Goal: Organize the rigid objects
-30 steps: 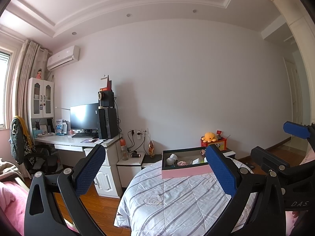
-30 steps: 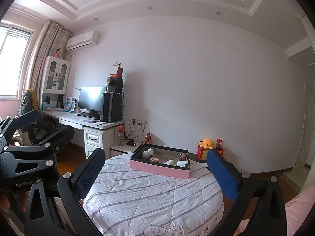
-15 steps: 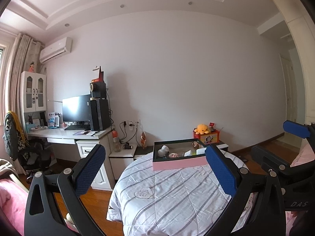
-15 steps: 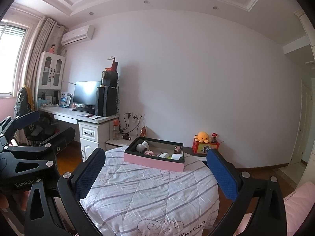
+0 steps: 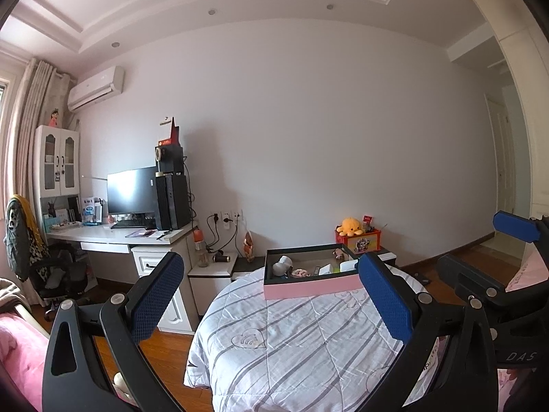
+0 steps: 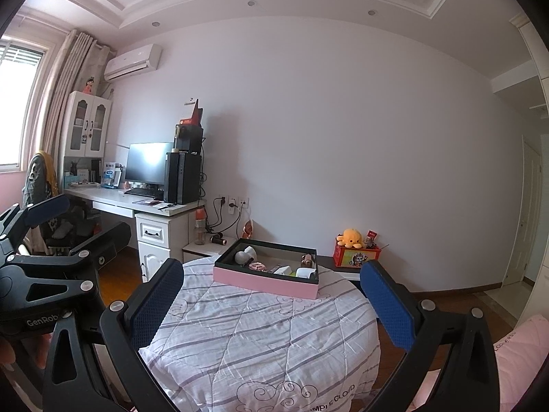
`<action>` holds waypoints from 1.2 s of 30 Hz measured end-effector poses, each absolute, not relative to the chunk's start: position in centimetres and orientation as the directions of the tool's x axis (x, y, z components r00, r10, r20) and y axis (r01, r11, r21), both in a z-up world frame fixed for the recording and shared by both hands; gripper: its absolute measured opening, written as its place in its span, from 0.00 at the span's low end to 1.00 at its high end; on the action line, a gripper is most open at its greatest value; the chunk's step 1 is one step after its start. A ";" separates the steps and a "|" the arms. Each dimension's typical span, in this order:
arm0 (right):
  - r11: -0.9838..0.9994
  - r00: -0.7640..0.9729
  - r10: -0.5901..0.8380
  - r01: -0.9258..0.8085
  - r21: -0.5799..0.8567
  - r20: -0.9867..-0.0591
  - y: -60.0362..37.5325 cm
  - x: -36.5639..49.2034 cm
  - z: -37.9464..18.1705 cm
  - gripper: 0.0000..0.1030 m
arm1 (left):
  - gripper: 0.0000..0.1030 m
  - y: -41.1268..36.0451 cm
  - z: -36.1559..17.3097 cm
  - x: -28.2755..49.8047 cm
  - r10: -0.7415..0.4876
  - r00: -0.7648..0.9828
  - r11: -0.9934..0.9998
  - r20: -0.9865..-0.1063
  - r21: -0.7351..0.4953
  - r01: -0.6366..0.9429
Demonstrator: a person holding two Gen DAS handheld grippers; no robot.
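"GenRob" is printed in white on the black body of the left gripper [image 6: 41,226], cut off at the frame's edge. "DAS" is read on the right gripper [image 5: 480,250] body. "MPLE CLOUD" is stitched along the quilt [image 6: 260,336] hem. Other labels are too small to be read.

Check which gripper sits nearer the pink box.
Neither clearly; both grippers are open and short of the pink box. Left gripper views it from the left, right gripper from the right.

One pink tray [image 6: 266,283]; two grippers [image 6: 271,295]
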State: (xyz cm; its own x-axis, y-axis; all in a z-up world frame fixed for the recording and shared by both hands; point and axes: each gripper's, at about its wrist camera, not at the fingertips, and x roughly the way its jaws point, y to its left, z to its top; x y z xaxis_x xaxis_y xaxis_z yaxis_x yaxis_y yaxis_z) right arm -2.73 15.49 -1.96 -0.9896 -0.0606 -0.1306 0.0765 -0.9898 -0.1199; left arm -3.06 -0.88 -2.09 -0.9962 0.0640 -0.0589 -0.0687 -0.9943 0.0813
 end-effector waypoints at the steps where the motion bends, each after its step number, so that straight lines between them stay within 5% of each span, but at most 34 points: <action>1: -0.990 -0.990 -0.061 0.077 -0.122 -0.129 15.5 -2.7 -1.9 1.00 | 1.00 -0.9 -1.9 -3.1 0.063 -0.996 -0.994 -0.056 0.083 -0.067; 22: -0.976 -0.991 -0.130 0.133 -0.173 -0.033 14.3 -5.5 8.7 1.00 | 1.00 -1.8 9.2 -5.2 0.046 -0.998 -0.991 0.052 0.126 -0.040; 36: -0.972 -0.992 -0.122 0.122 -0.199 -0.016 13.2 -6.5 10.6 1.00 | 1.00 -2.1 11.3 -6.1 0.024 -0.997 -0.990 0.080 0.140 -0.012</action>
